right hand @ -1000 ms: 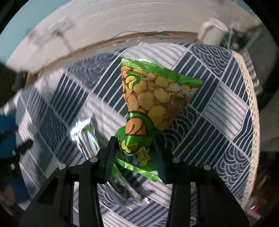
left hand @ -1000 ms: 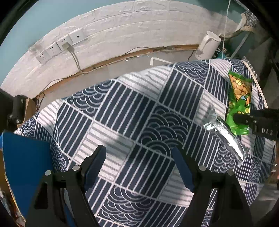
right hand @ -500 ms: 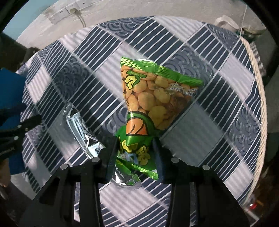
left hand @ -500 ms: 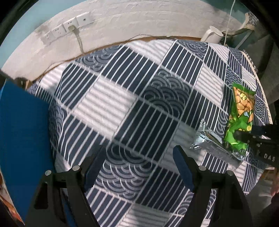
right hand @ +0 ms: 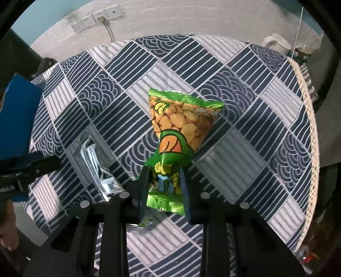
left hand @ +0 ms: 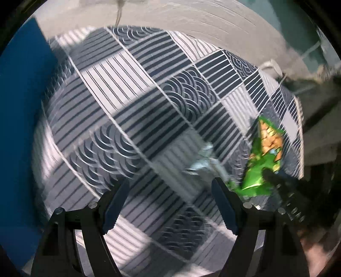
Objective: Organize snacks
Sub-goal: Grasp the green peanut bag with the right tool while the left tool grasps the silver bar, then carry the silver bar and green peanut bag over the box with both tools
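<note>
Change, right wrist view: green snack bag [right hand: 178, 136] sat lower and smaller in frame than half a second before; more tablecloth [right hand: 245, 89] showed around it, and the wall sockets [right hand: 97, 18] came fully into view.
Change, left wrist view: picture had swung; blue box [left hand: 19, 127] now filled the left side and the green snack bag [left hand: 264, 157] stood nearer the right finger.
Right gripper [right hand: 165, 181]: fingers pressed onto the lower end of the green snack bag, pinching it; bag stood up off the cloth, top seal pointing toward the far edge of the table.
Left gripper [left hand: 168, 204]: fingers spread wide, nothing between them, over the near part of the tablecloth [left hand: 149, 102].
Silver packet [right hand: 93, 162]: lay flat on the cloth near the near-left edge, just left of the right gripper; in the left wrist view, silver packet [left hand: 202, 162] was beside the green bag.
Kettle [right hand: 276, 43]: white, beyond the far right edge of the table.
Hard to make out: left wrist view was motion-blurred; print on the bag unreadable there; silver packet only a smear.
Cut off: near end of the silver packet was hidden behind the right gripper's left finger.
</note>
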Demonstrator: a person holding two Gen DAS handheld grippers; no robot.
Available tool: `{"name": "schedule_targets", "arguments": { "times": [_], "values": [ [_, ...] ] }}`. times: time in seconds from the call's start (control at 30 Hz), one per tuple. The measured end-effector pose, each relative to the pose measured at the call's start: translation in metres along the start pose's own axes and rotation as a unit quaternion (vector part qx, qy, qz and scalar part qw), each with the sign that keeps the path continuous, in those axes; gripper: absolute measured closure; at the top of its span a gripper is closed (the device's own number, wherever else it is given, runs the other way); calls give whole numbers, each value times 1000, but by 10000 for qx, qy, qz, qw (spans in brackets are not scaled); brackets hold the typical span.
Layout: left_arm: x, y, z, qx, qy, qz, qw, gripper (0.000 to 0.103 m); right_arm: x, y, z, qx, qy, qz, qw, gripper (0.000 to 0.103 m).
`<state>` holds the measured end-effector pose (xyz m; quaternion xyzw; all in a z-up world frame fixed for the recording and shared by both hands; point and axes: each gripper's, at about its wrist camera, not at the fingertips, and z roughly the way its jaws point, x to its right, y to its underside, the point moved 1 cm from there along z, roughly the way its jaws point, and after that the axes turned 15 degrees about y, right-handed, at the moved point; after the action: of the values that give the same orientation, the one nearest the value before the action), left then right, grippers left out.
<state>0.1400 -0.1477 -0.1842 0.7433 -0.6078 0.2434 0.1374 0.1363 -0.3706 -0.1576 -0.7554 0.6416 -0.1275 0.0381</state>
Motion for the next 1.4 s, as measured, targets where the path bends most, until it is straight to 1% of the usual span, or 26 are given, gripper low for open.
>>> {"name": "schedule_targets", "arguments": {
  "times": [0.1,0.13,0.3,0.37,0.43,0.5,0.57,0.6,0.63,0.7,0.73,0.77,0.8,0.87,0.97,1.1,1.2,1.23,1.3,1.37,1.4],
  "values": [
    [14,7,12,16,153,-304,9994,22,14,1,0,-29,-82,65,9999,77],
    [18,8,19,10,216,-397,9990,22,18,-2,7,-39,-100,73,9999,77],
    [33,16,41,-45,313,-646,9974,22,31,3,6,-45,-118,70,9999,75],
    [36,19,49,-129,278,-634,9975,20,38,6,6,-38,-117,48,9999,73],
    [39,20,52,-152,219,-575,9980,18,40,5,7,-41,-145,58,9999,66],
    [40,20,55,-184,148,-525,9983,18,42,6,8,-40,-273,90,9996,64],
    [43,21,57,-127,59,-431,9990,18,39,1,12,-32,-356,120,9993,62],
    [45,22,58,-102,-3,-341,9994,18,40,1,12,-19,-375,131,9992,59],
    [46,22,58,-99,-48,-273,9996,21,42,1,12,-8,-396,127,9991,57],
    [51,21,59,-20,-235,-98,9997,41,39,-3,15,-2,-425,132,9990,55],
    [51,21,58,8,-314,-13,9995,50,41,-2,16,-5,-439,139,9989,52],
    [50,21,57,10,-239,42,9997,57,40,-3,17,-8,-446,146,9989,50],
    [48,20,55,-15,-159,66,9999,59,40,-4,17,-10,-452,153,9989,48],
    [44,19,52,-66,-124,179,9997,69,35,-7,21,-27,-441,139,9989,47],
    [36,18,46,-173,-50,264,9995,72,28,-12,26,-56,-390,125,9991,46],
    [28,17,34,-158,-162,588,9980,72,22,-17,33,-77,-310,111,9994,46],
    [23,18,24,-147,-213,831,9962,75,16,-18,40,-140,-267,130,9995,46],
    [22,18,20,-144,-269,945,9951,75,14,-17,42,-160,-275,129,9994,48],
    [20,18,14,-131,-319,1076,9936,75,12,-17,43,-129,-230,121,9996,55],
    [17,17,6,-115,-343,1222,9918,76,9,-17,41,-69,-134,83,9999,57],
    [16,17,2,-109,-354,1274,9912,76,8,-17,40,-45,-85,55,9999,62]
  ]
}}
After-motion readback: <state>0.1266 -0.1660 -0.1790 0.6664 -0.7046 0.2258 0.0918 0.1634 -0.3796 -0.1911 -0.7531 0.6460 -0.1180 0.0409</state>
